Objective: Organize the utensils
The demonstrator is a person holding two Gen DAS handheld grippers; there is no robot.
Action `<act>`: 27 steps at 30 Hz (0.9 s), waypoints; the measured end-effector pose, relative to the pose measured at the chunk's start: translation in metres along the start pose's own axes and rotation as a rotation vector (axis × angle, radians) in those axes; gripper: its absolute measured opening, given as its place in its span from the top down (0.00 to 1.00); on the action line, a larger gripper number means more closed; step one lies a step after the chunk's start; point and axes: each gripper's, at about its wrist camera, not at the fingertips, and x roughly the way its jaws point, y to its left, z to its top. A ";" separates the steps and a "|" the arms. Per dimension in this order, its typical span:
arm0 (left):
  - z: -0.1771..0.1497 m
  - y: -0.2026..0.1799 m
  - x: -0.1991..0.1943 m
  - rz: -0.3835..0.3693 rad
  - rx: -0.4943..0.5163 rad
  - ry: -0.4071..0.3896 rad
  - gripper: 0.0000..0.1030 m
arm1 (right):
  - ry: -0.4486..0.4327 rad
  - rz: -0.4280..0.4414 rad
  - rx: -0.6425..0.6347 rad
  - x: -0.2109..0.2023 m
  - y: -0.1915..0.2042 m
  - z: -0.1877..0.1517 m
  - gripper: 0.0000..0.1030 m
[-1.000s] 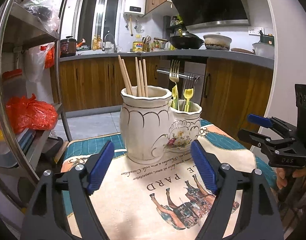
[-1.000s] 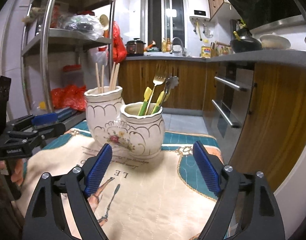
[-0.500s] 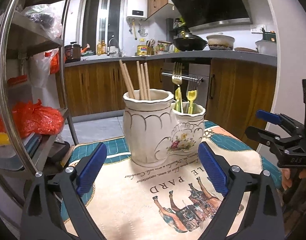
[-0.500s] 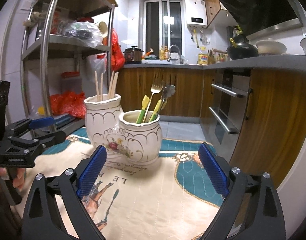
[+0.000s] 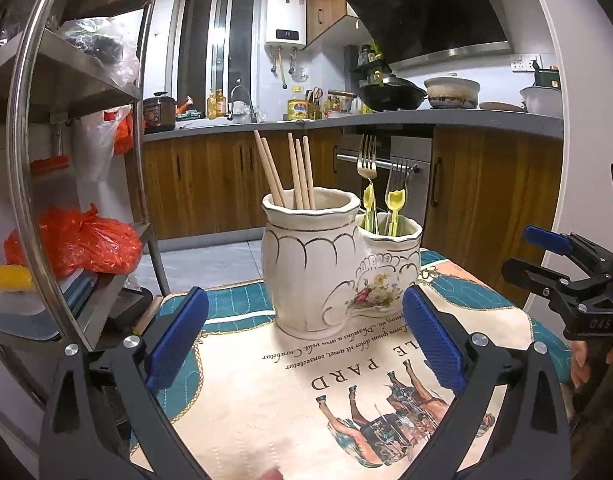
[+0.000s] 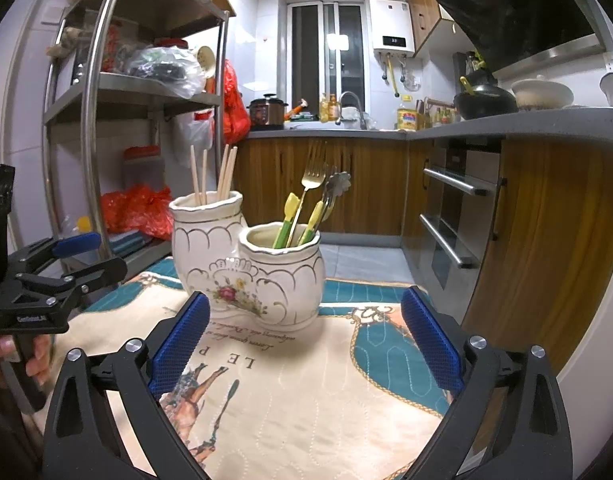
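Note:
A white ceramic double holder [image 5: 322, 276] stands on a printed cloth [image 5: 290, 392]. Its taller pot holds several wooden chopsticks [image 5: 294, 172]; its shorter pot [image 6: 282, 276] holds forks [image 5: 367, 160] and yellow-green handled utensils [image 6: 292, 216]. My left gripper [image 5: 304, 340] is open and empty, just in front of the holder. My right gripper [image 6: 304, 336] is open and empty, in front of the shorter pot. Each gripper shows in the other's view: the right one [image 5: 562, 268] and the left one [image 6: 62, 264].
A steel shelf rack [image 6: 94, 92] with red bags [image 5: 82, 240] stands to the left of the table. Wooden cabinets and an oven [image 6: 450, 216] lie beyond. The cloth's far edge drops off behind the holder.
Both grippers have drawn back a little and risen, so the holder sits slightly farther and lower between the fingers. The jaws stay open.

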 end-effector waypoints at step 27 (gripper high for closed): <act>0.000 0.001 0.003 0.019 0.000 0.018 0.05 | 0.008 -0.003 0.009 0.001 0.002 -0.001 0.06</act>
